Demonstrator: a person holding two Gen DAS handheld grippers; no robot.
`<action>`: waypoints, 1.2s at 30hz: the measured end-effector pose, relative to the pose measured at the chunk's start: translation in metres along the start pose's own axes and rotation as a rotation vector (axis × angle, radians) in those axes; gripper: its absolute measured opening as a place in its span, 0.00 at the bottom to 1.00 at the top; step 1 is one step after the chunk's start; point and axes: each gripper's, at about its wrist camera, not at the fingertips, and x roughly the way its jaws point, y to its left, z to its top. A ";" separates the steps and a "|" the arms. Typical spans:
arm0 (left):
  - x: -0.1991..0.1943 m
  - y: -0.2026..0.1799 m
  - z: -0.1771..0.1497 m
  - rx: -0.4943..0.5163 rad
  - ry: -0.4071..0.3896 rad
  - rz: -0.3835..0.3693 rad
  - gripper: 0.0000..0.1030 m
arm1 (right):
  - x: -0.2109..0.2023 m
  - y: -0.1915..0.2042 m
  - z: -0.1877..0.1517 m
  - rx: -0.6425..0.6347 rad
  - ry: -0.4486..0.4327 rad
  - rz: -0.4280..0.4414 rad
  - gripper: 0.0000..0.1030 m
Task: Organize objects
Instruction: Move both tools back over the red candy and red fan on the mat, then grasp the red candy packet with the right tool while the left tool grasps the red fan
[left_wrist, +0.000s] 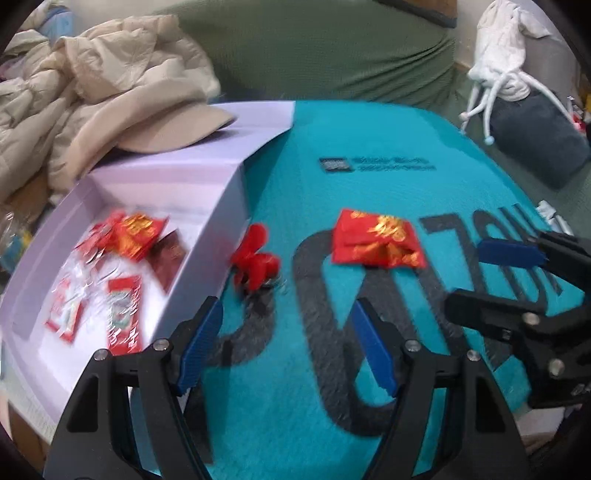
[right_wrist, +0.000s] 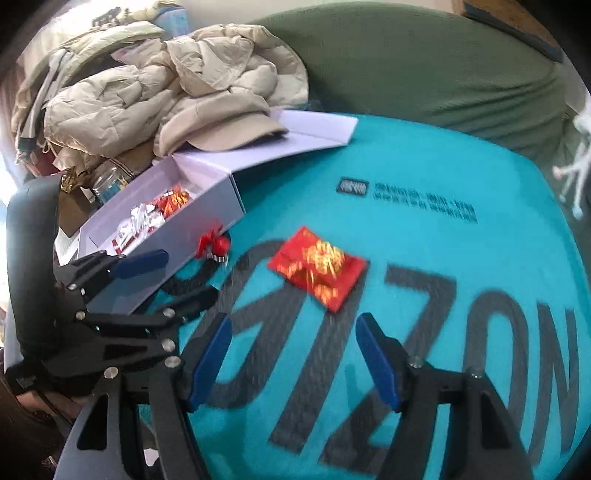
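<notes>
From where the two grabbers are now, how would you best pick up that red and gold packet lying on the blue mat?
Probably by its near edge, coming down from above and in front. The red packet lies flat on the blue mat, so there is no height to clamp; its puffy, crinkled edge gives the right gripper something to pinch. The open jaws already point at it.

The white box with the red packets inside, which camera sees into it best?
The left wrist view. There the white box is close and you look down onto its floor, with the red packets spread out. In the right wrist view the box is farther off, seen at a slant, its contents small.
</notes>
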 end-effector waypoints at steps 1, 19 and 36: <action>0.001 -0.002 0.001 0.009 -0.015 -0.002 0.69 | 0.003 0.000 0.003 -0.017 -0.008 -0.003 0.68; 0.019 -0.022 -0.006 0.110 -0.043 0.212 0.72 | 0.075 -0.012 0.026 -0.332 0.079 0.071 0.68; 0.040 -0.019 0.026 -0.010 -0.100 0.231 0.72 | 0.059 -0.049 0.018 -0.187 0.140 0.064 0.49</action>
